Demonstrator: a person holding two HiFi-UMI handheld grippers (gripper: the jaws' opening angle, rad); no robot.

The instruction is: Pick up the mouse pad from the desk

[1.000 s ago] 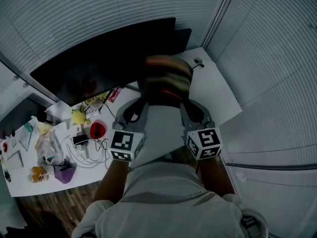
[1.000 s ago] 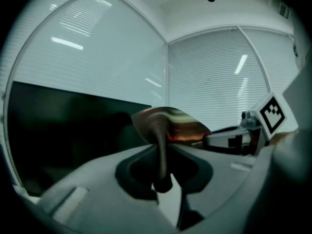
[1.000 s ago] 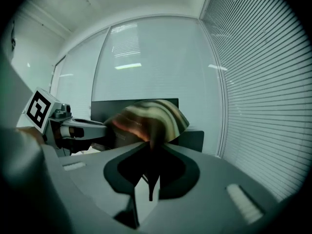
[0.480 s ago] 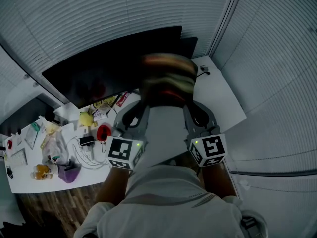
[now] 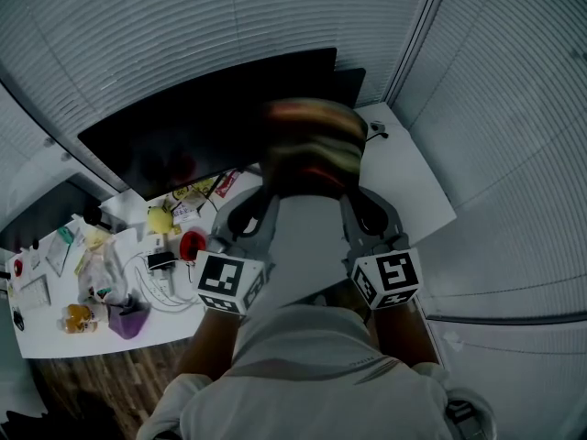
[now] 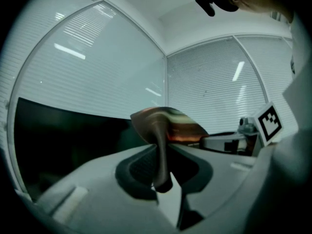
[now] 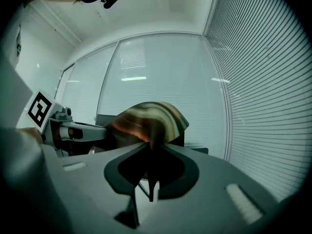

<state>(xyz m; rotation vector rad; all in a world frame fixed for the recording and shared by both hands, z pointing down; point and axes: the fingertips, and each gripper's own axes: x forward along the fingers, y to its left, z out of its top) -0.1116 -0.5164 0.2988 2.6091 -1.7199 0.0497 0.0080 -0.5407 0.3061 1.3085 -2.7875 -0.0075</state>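
Note:
The mouse pad (image 5: pixel 310 145), a thin sheet swirled in brown, orange and green, hangs in the air above the white desk (image 5: pixel 417 181), in front of the dark monitor (image 5: pixel 211 108). Both grippers hold it by its near edge. My left gripper (image 5: pixel 266 191) is shut on its left part; in the left gripper view the mouse pad (image 6: pixel 165 126) bends up from between the jaws. My right gripper (image 5: pixel 347 191) is shut on its right part, and in the right gripper view the mouse pad (image 7: pixel 148 121) curls up from between the jaws.
Clutter lies on the desk's left part: a red round object (image 5: pixel 192 243), a yellow object (image 5: pixel 160 218), white cables (image 5: pixel 156 282), a purple cup (image 5: pixel 128 319). A small dark item with a cord (image 5: pixel 376 128) sits at the desk's far right. Window blinds (image 5: pixel 495 154) stand behind.
Both grippers have risen a little with the mouse pad between them. Over the last half second nothing has visibly moved.

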